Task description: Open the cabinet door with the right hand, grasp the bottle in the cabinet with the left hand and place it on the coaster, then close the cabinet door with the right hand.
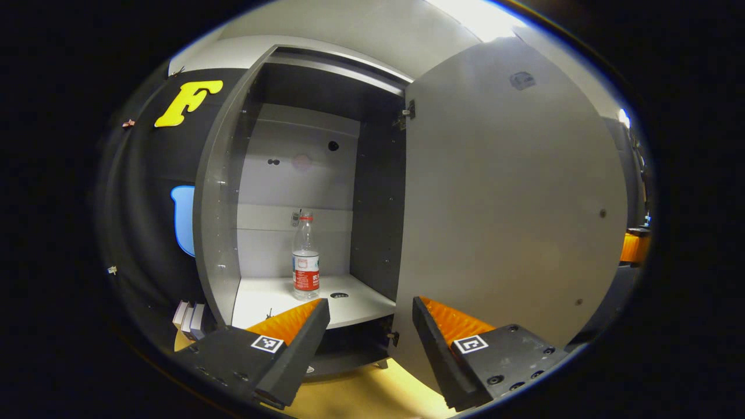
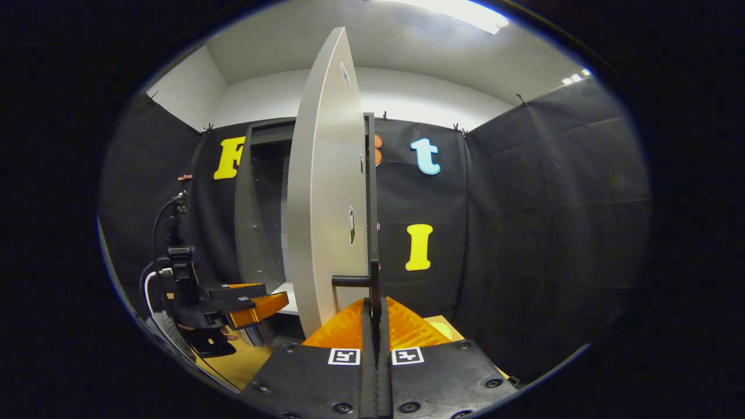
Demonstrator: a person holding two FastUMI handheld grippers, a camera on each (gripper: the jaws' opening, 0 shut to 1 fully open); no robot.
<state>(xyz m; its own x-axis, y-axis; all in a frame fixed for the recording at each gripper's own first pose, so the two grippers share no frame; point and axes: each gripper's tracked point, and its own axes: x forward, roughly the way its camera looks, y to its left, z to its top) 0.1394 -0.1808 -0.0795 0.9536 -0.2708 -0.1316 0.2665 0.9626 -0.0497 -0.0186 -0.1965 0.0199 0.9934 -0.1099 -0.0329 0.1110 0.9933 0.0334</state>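
The grey cabinet stands open. A clear bottle with a red cap and a red label stands upright on the white shelf inside. My left gripper is open in front of the shelf, short of the bottle, with nothing between its fingers. The open door fills the right side. In the right gripper view the door is edge-on, and my right gripper is shut on its edge just below the dark handle. The left gripper, held by a hand, points into the cabinet.
Several small books lean by the cabinet's lower left corner on the yellow table. A pale round disc lies on the table right of my right gripper's fingers. Black cloth walls close in the booth.
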